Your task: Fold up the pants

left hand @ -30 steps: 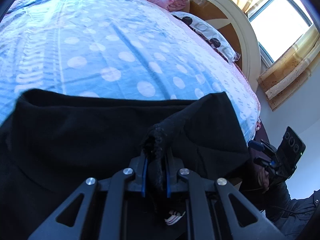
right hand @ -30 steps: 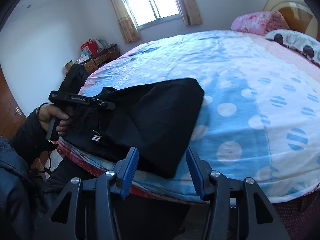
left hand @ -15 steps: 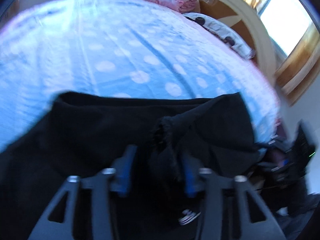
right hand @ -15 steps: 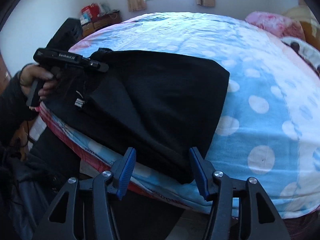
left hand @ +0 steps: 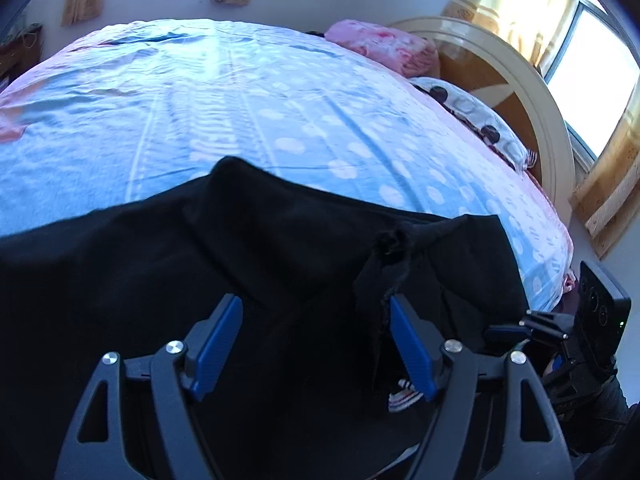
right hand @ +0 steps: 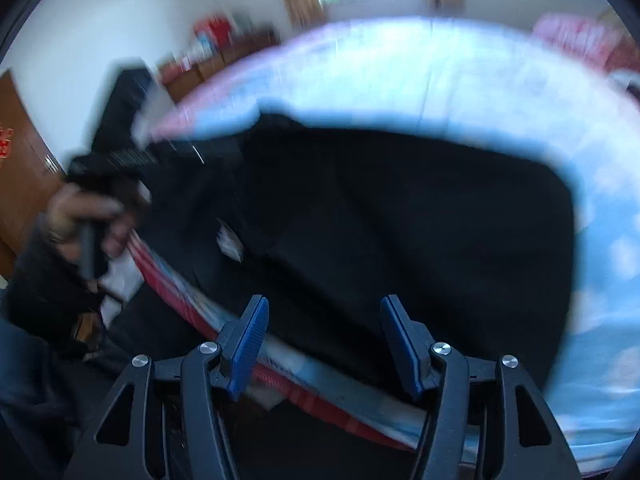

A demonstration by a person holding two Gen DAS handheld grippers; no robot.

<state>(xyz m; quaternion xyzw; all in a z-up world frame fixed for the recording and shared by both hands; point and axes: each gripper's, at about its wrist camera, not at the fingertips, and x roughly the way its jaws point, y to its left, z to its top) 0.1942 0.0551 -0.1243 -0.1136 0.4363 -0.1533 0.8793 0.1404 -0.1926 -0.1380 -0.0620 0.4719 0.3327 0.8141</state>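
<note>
The black pants [left hand: 280,264] lie folded on the blue polka-dot bed, near its front edge. A bunched-up fold of fabric [left hand: 392,248] stands just ahead of my left gripper's right finger. My left gripper [left hand: 316,320] is open over the pants and holds nothing. In the right wrist view, which is motion-blurred, the pants [right hand: 400,216] spread across the bed edge. My right gripper [right hand: 324,320] is open and empty just above their near edge. The left gripper [right hand: 116,160] and the hand holding it show at the pants' left end.
The bed sheet [left hand: 240,100] stretches far beyond the pants. A pink pillow [left hand: 380,44], a spotted pillow [left hand: 472,112] and the curved headboard [left hand: 532,92] are at the right. The right gripper's body [left hand: 592,312] is at the bed's right corner. Furniture [right hand: 216,56] stands by the far wall.
My left gripper has opened and let go of the bunched pants fabric, which stays standing. My right gripper has moved in closer over the pants' near edge, still open.
</note>
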